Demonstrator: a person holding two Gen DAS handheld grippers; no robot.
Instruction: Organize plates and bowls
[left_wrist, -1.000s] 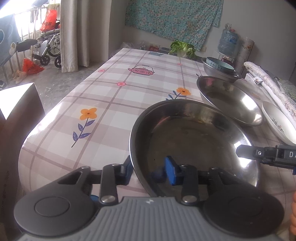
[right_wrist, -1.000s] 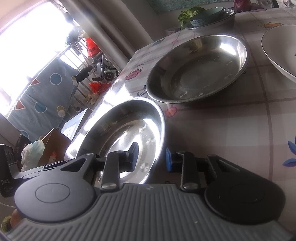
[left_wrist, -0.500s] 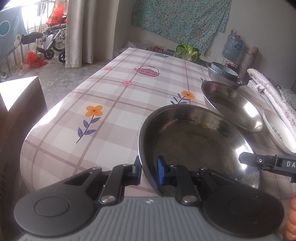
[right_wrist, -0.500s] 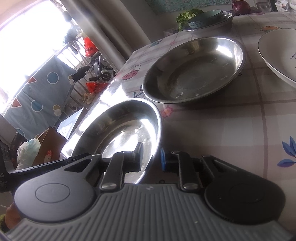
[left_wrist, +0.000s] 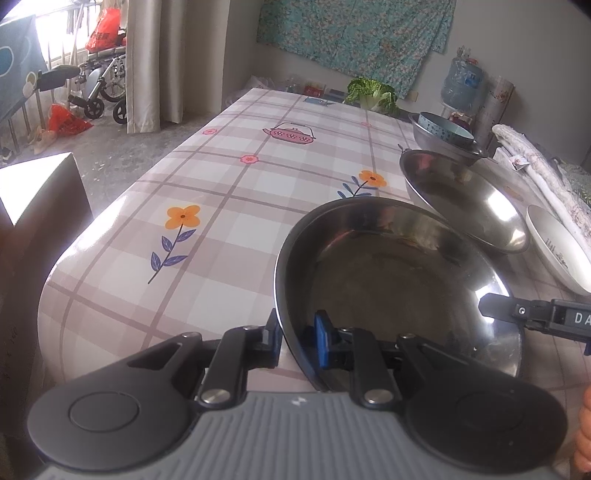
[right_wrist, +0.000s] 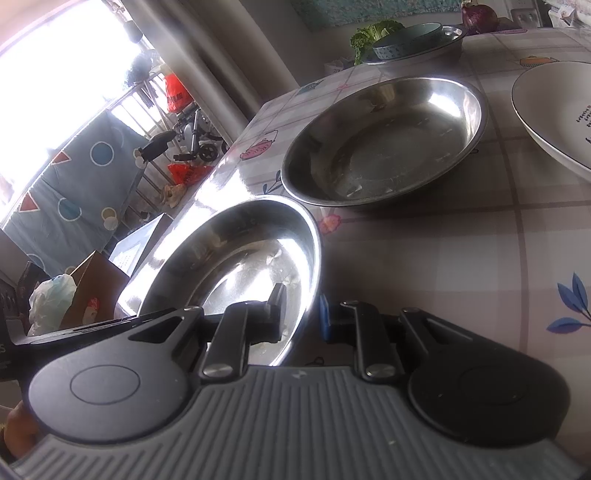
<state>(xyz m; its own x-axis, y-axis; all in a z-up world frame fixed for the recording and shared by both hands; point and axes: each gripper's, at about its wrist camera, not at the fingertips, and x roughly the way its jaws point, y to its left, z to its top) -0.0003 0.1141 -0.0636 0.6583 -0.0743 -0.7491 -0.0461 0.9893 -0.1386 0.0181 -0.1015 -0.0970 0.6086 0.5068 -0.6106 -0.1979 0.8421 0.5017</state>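
A wide steel plate (left_wrist: 391, 280) (right_wrist: 236, 258) lies near the table's front edge. My left gripper (left_wrist: 295, 338) is shut on its near-left rim, one pad outside and one inside. My right gripper (right_wrist: 301, 314) is shut on the opposite rim, and it shows in the left wrist view at the plate's right side (left_wrist: 491, 308). A second steel plate (left_wrist: 465, 199) (right_wrist: 384, 144) sits just beyond. A white plate (left_wrist: 557, 251) (right_wrist: 554, 110) lies to its right. Farther back a blue bowl (left_wrist: 443, 129) (right_wrist: 406, 40) rests inside a steel basin (left_wrist: 439, 146).
The checked tablecloth (left_wrist: 258, 184) spreads out to the left. A green cabbage (left_wrist: 373, 92) stands at the table's far end and a rolled cloth (left_wrist: 546, 177) lies along the right edge. A cardboard box (left_wrist: 40, 203) stands on the floor at the left.
Both grippers closed onto the near steel plate's rim, the left jaws from clearly apart to pinching. Neither hand shifted noticeably.
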